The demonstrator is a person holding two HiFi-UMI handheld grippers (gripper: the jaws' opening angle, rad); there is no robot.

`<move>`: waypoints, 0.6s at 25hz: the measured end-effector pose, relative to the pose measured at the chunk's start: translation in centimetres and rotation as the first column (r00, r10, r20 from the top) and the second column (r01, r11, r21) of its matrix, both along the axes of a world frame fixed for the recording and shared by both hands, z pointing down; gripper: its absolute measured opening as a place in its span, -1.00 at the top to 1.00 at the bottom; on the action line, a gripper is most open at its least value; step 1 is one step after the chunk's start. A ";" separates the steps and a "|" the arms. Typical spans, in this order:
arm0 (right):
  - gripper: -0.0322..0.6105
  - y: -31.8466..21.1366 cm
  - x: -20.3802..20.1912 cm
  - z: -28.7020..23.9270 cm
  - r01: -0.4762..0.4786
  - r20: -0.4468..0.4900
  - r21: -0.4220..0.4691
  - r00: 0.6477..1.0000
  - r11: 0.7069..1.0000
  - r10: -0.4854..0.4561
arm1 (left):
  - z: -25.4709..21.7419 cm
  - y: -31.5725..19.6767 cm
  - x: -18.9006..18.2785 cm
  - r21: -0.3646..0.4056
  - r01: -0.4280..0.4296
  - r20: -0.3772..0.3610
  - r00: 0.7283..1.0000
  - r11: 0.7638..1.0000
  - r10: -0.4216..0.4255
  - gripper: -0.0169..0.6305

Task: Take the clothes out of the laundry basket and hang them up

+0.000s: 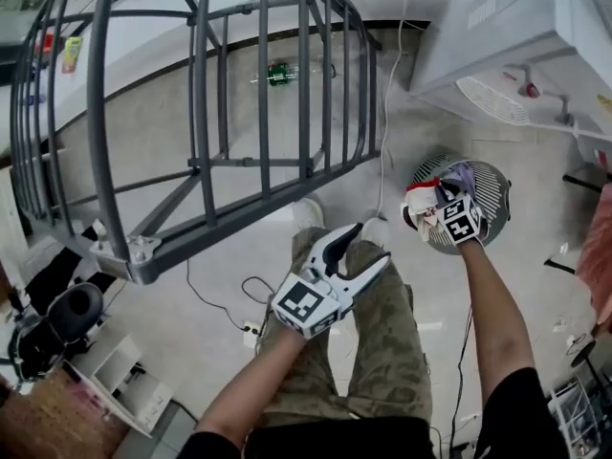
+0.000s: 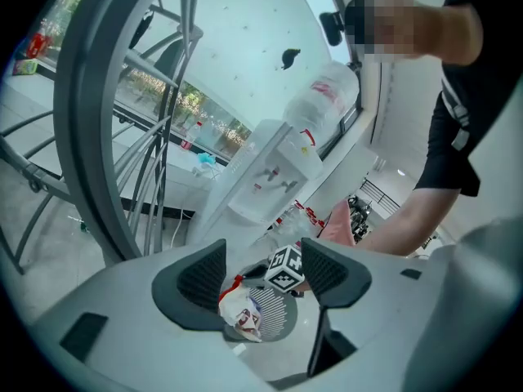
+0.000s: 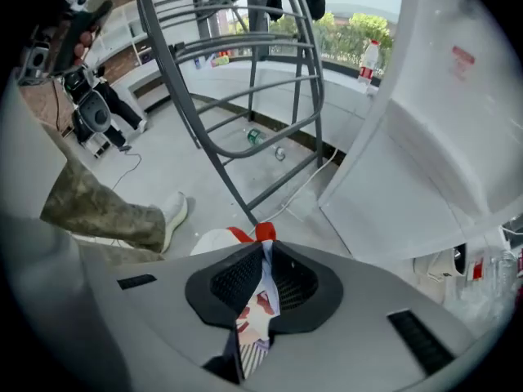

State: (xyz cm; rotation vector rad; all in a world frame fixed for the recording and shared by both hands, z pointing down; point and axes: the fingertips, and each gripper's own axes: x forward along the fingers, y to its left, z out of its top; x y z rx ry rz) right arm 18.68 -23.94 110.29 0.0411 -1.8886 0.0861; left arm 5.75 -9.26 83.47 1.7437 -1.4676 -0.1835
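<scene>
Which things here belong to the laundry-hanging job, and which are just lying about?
Job: laundry basket; white-and-red garment, clamped in the right gripper; drying rack; open, empty left gripper.
Lying about: green bottle; water dispenser; white cable.

You were working in what looked like an office or lab workroom rather than a home. A water dispenser (image 2: pixel 270 178) with a big bottle (image 2: pixel 323 100) on top stood by the wall. Loose cables (image 1: pixel 385 113) and a power strip (image 1: pixel 251 331) lay on the bare, pale floor (image 1: pixel 287 161). White shelving (image 1: pixel 120 371) stood at the edge, and a grey drying rack (image 1: pixel 201 113) stood out in the open.
</scene>
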 end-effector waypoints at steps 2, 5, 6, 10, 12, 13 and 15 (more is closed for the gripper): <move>0.81 -0.3 0.8 -3.6 -0.037 0.066 0.030 0.997 0.999 0.035 | -1.4 0.4 0.3 -0.008 -0.009 -0.003 1.000 1.000 0.009 0.12; 0.82 -0.3 2.5 -10.0 -0.097 0.155 0.051 0.984 0.994 0.088 | -3.8 1.0 0.8 -0.024 -0.029 0.002 1.000 0.999 0.029 0.12; 0.82 -0.1 3.2 -12.2 -0.116 0.180 0.049 0.978 0.992 0.105 | -4.5 1.1 1.0 -0.031 -0.037 0.008 0.999 0.999 0.038 0.12; 0.82 -1.0 5.3 -21.2 -0.195 0.301 0.073 0.939 0.978 0.165 | -6.0 0.5 0.6 -0.041 -0.057 0.077 0.995 0.998 0.060 0.12; 0.82 -2.0 5.9 -26.2 -0.223 0.366 0.104 0.915 0.969 0.171 | -7.4 -0.7 0.2 -0.029 -0.070 0.099 0.992 0.997 0.073 0.12; 0.82 -2.3 6.1 -28.8 -0.241 0.400 0.103 0.898 0.965 0.181 | -8.4 -1.1 0.2 -0.021 -0.075 0.107 0.991 0.997 0.077 0.12; 0.82 -2.7 6.1 -34.2 -0.296 0.484 0.048 0.843 0.954 0.237 | -10.5 -1.6 0.1 -0.009 -0.078 0.118 0.990 0.997 0.078 0.12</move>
